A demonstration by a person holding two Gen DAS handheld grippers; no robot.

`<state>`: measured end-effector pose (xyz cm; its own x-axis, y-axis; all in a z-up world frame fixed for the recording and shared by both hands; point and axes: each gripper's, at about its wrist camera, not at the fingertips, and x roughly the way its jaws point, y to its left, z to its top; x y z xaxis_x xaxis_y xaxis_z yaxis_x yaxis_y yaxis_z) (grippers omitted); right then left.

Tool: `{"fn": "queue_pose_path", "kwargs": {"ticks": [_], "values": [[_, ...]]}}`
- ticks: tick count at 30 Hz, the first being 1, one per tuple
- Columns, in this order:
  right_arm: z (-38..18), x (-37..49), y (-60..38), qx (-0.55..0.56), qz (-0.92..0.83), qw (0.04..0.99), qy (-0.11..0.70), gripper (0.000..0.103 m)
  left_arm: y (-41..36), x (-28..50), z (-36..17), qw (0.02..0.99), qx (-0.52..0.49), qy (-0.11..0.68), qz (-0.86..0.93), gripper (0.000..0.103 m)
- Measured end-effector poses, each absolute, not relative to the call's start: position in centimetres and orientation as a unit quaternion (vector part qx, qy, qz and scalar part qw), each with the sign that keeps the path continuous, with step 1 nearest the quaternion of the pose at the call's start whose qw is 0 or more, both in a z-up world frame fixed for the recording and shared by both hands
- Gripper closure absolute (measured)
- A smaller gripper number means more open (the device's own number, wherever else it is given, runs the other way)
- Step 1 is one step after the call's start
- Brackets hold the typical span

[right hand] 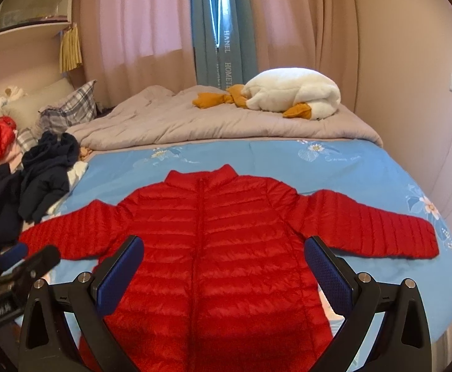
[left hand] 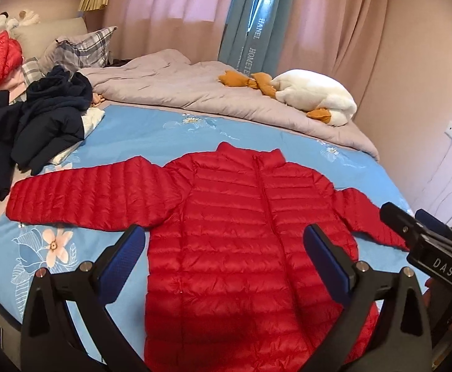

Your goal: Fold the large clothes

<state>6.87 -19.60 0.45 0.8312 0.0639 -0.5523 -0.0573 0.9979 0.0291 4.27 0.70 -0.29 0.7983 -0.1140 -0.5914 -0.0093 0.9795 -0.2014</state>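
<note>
Red puffer jacket (left hand: 241, 223) spread flat on blue bedsheet (left hand: 133, 133), left gripper (left hand: 224, 254) spread; right gripper (right hand: 224, 266) spread, both empty

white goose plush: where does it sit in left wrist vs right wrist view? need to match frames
Left wrist: white goose plush upper right, lying on the grey quilt, well beyond the red puffer jacket.
Right wrist: same plush upper centre-right, on the grey quilt, above the jacket collar.
Shared landmark: the blue curtain strip with white lettering, just left of the plush in both views.
</note>
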Motion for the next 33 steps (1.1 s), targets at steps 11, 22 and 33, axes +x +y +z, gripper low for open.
{"fn": "queue_pose_path", "kwargs": {"ticks": [11, 22, 33], "values": [[-0.1, 7.2, -19.5, 0.011, 0.048, 0.952, 0.303, 0.000, 1.5, 3.9, 0.2, 0.939, -0.124, 0.318, -0.036, 0.001], [0.0, 6.7, -18.8, 0.012, 0.063, 0.950, 0.304, 0.000, 2.0, 3.3, 0.2, 0.940, -0.119, 0.318, -0.021, 0.002], [-0.3, 6.7, -18.8, 0.020, 0.065, 0.948, 0.310, 0.000, 1.9, 3.1, 0.2, 0.941, -0.113, 0.318, -0.022, 0.002]]}}
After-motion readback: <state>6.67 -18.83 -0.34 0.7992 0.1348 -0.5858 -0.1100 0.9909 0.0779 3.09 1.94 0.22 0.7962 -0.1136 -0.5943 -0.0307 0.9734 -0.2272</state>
